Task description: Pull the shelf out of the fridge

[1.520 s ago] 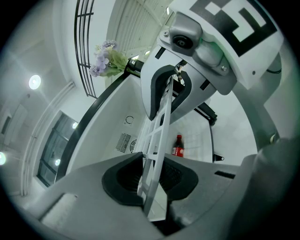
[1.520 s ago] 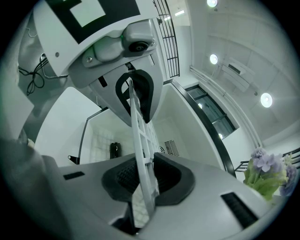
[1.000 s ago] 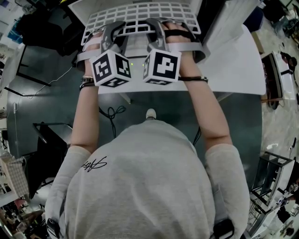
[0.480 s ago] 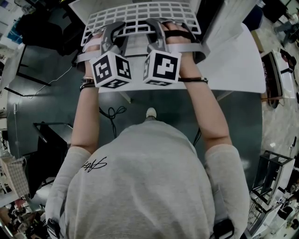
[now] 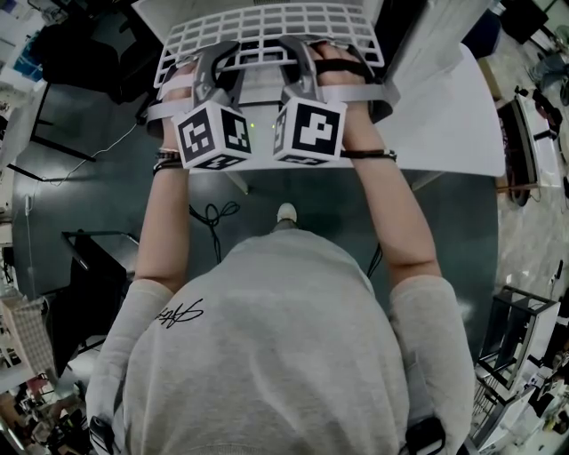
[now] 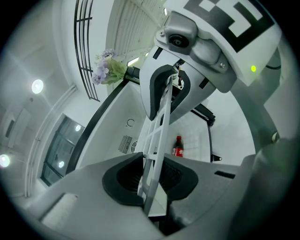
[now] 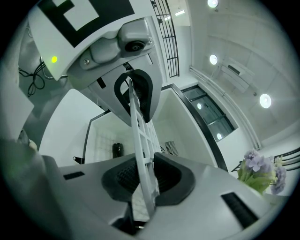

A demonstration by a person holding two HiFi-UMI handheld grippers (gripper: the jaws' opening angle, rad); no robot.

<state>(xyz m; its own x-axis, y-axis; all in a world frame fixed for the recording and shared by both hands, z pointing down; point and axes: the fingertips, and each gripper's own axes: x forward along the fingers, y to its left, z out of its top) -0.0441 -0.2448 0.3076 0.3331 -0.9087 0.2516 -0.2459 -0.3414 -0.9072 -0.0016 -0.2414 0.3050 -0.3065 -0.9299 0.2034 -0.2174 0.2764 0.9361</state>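
1. Nothing has visibly shifted since a second ago: both arms, both grippers and the shelf sit where they were.
2. In the head view the left gripper (image 5: 219, 58) and right gripper (image 5: 300, 51) sit side by side on the near edge of the white grid shelf (image 5: 267, 25), their marker cubes close together on the person's side.
3. The left gripper's fingers (image 6: 125, 180) stand narrow, their dark pads pressed on either side of the shelf (image 6: 159, 126). The shelf is seen edge-on, running up to the other gripper on the same edge.
4. The right gripper's fingers (image 7: 123, 180) are likewise narrow and clamped on the shelf (image 7: 140, 126).
5. The shelf is held out in front of the person, above the dark floor (image 5: 311, 191); its far end is cut off by the picture's top.
6. Beyond the shelf lies the white fridge interior (image 6: 197, 136), where a red-labelled bottle (image 6: 178, 146) stands upright.
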